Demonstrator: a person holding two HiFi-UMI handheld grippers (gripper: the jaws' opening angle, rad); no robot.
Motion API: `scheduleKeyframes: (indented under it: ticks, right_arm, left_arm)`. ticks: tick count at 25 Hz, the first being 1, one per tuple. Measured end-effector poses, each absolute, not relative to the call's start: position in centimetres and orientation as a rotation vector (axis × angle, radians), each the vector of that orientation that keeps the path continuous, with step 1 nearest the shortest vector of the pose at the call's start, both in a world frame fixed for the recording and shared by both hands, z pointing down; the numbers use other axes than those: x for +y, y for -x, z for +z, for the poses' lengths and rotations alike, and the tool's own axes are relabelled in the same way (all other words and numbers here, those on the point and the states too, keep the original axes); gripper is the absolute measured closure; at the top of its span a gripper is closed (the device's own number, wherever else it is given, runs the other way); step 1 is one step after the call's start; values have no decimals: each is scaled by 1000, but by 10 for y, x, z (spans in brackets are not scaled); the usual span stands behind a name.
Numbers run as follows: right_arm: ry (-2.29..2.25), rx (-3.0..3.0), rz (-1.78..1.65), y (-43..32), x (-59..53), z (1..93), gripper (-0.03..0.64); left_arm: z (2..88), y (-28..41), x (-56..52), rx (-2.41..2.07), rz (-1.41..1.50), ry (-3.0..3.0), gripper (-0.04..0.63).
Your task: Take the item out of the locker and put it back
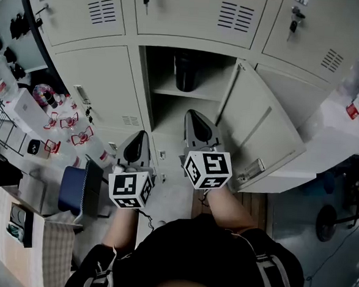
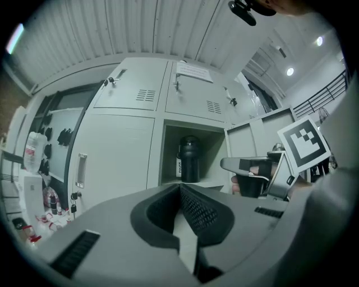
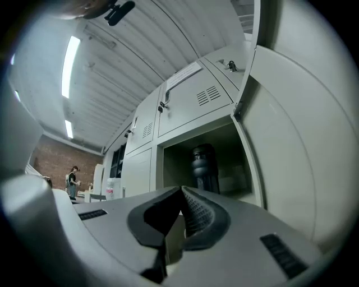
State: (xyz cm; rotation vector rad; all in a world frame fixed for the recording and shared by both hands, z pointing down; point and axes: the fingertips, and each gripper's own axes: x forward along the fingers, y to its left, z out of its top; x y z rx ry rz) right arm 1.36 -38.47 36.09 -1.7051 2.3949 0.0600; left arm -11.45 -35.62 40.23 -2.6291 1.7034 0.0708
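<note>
Bottle [image 1: 185, 73] upright in locker [image 1: 169, 111] — left tongs [image 2: 180, 188] and right tongs [image 3: 181, 190] pressed together, empty

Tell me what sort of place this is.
Probably a workshop or lab storage area. There is a bank of grey metal lockers, one of them open with a black bottle on its shelf. White boxes clutter the space beside them, and there are strip lights overhead.

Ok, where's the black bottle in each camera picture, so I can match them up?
Head view: black bottle, top centre of the picture.
Left gripper view: bottle, just right of centre.
Right gripper view: bottle, just right of centre, dim.
Shared landmark: the open locker door, swung out to the bottle's right in all three views.
</note>
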Motion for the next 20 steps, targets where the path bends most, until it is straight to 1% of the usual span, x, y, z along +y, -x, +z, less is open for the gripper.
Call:
scheduleKeyframes:
  ticks: [20]
  right_arm:
    - [1817, 2397, 74, -6, -379, 371, 604]
  left_arm:
    - [405, 121, -353, 1635, 80, 2672, 583]
